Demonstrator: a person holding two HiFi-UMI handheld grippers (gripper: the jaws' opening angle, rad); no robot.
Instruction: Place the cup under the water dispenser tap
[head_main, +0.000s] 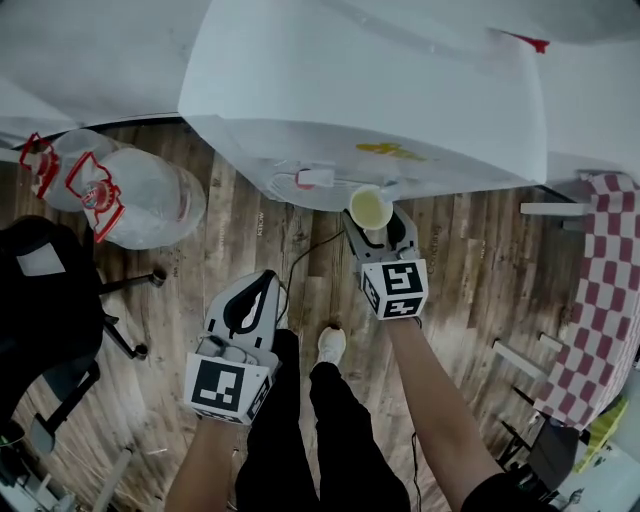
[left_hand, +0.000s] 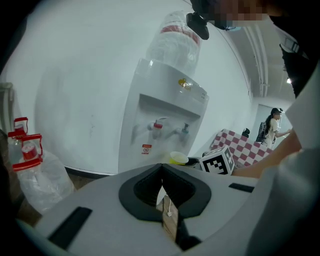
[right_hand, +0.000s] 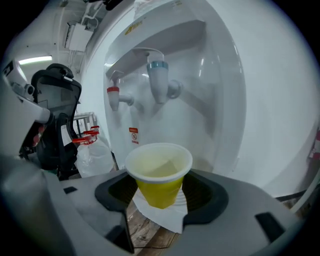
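Yellow paper cup (right_hand: 159, 172), mid-carry and clamped in the right hand-held gripper (right_hand: 160, 200), sits short of the blue tap (right_hand: 158, 82); next, ease it underneath. Left hand-held gripper (left_hand: 162, 187) closed, empty.

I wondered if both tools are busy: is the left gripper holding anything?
No: the left gripper's jaw tips meet with nothing held between them, only floor showing below.
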